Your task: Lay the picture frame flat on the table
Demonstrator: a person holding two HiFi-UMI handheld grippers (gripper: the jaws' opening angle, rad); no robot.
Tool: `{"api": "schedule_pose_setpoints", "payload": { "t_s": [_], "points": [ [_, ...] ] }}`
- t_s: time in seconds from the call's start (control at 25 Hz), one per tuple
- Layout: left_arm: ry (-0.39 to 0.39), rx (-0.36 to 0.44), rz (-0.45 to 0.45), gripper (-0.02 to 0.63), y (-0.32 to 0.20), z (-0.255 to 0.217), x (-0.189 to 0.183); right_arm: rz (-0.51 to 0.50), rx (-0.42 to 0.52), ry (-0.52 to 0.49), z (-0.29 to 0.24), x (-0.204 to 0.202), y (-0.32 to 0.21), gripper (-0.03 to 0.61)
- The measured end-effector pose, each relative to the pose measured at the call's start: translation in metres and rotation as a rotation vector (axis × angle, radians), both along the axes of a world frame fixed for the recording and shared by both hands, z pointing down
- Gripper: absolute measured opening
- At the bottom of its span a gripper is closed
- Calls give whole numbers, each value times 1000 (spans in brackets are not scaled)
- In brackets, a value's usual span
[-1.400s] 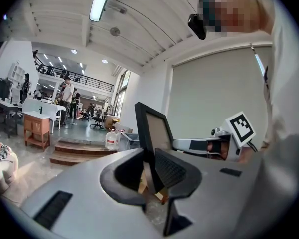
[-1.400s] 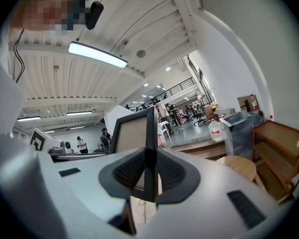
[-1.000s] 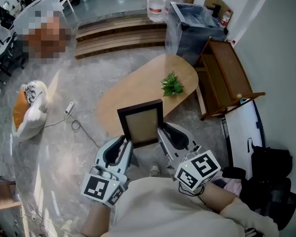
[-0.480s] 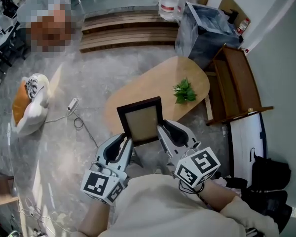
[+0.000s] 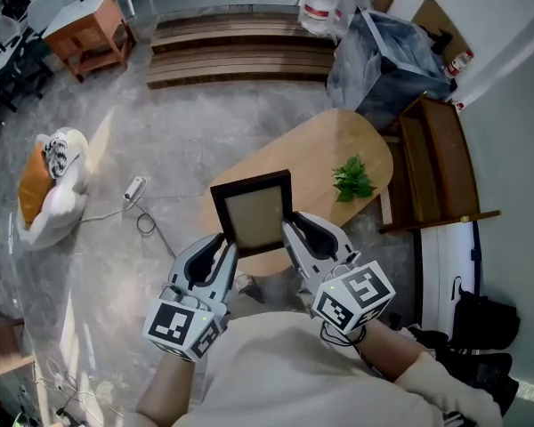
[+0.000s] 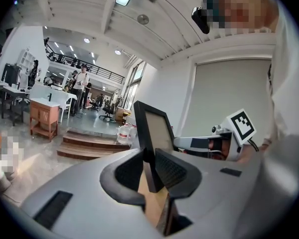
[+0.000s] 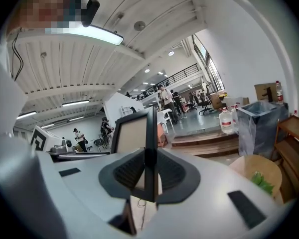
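Lower side edges of picture frame [image 5: 254, 213] hidden inside left tongs [image 5: 224, 254] and right tongs [image 5: 291, 237]; surface [image 5: 329, 145] near end covered by frame.

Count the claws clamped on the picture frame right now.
2. The left claw is shut on the left edge of the picture frame, and the right claw is shut on its right edge. Both grips show plainly; nothing is hidden.

black picture frame [image 5: 253, 209], tan table [image 5: 338, 149], green plant [image 5: 354, 180]
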State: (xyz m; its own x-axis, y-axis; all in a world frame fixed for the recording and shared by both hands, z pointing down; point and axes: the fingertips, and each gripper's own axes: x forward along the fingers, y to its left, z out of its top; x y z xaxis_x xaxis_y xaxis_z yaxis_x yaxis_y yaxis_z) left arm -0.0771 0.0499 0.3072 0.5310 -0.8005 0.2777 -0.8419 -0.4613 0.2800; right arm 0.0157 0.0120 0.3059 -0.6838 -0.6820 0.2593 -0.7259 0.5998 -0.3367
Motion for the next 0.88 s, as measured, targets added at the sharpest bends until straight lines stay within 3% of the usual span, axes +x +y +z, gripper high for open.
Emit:
{"api": "schedule_pose_setpoints", "payload": {
  "t_s": [0.4,0.88],
  "points": [
    [11,-16,-5,72,-56,4,-74,10,-20,-2,4,-74,-57,55],
    [18,-76,-23,71,-90,25,-73,-5,-101,-18,30,-72,-91,55]
  ]
}}
